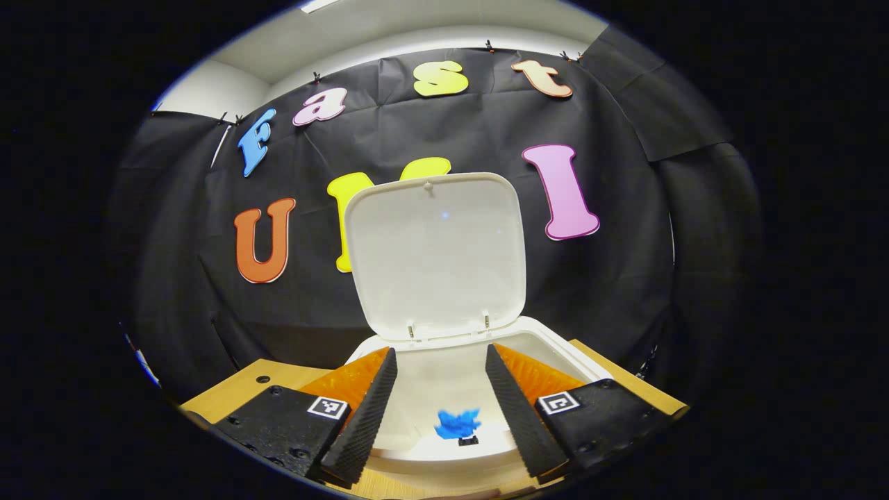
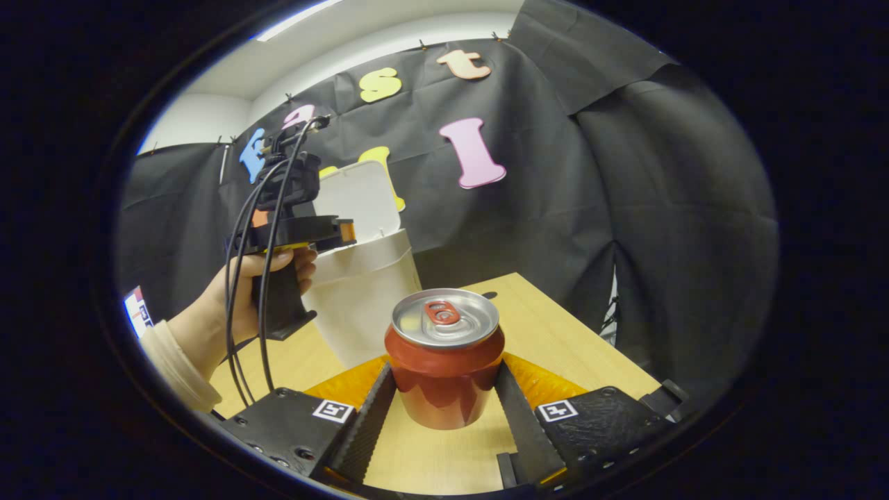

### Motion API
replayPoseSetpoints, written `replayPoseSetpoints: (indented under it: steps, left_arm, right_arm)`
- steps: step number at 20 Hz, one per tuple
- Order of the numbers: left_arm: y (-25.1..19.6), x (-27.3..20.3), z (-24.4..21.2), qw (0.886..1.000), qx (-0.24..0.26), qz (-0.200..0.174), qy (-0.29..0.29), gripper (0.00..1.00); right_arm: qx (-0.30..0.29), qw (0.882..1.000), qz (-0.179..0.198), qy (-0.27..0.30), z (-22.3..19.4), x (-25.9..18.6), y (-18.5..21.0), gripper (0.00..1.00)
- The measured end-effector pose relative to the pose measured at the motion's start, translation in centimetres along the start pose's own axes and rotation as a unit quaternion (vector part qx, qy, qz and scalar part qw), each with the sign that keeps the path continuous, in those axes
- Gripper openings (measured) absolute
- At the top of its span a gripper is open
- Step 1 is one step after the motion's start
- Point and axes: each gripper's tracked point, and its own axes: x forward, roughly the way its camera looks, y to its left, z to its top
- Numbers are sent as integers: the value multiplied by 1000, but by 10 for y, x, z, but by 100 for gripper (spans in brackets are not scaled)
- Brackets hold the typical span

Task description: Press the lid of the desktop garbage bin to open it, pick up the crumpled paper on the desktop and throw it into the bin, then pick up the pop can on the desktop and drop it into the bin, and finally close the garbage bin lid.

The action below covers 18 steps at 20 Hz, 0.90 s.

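Note:
The white desktop bin (image 1: 555,347) stands with its lid (image 1: 437,257) swung up and back. A blue crumpled paper (image 1: 457,423) lies at the bottom inside it. My left gripper (image 1: 441,354) hovers open over the bin's mouth, holding nothing. In the right gripper view the same gripper (image 2: 333,232) sits above the bin (image 2: 361,305), held by a hand (image 2: 236,305). The red pop can (image 2: 444,375) stands upright on the wooden table (image 2: 555,340). My right gripper (image 2: 444,371) is open, one finger close on each side of the can.
The bin is left of the can on the table. The table's right edge (image 2: 590,326) runs close to the black cloth wall. Black cables (image 2: 250,278) hang from the left gripper down past the hand.

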Motion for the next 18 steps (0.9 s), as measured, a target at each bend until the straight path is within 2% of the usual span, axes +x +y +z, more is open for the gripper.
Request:
replayPoseSetpoints:
  steps: [2,3,8,11,14,18]
  left_arm:
    - [1,0,0,1000,-5,5,-1,98]
    - [1,-1,-1,1000,-8,5,1,99]
    - [14,-10,-4,999,-8,32,5,98]
    - [11,-20,-2,1000,20,16,-6,98]
    - [1,-41,-4,999,16,-22,-23,98]
    - [14,-73,-5,999,6,-16,-35,98]
  right_arm:
    - [13,1000,-8,3,1,8,-11,80]
    - [18,1000,-11,3,1,11,-14,80]
    - [7,1000,-22,3,-1,11,-18,81]
    - [-6,1000,-25,-1,1,8,-17,81]
    - [-20,999,-31,-9,3,3,-16,81]
    - [-19,998,-47,-22,14,-5,-22,81]
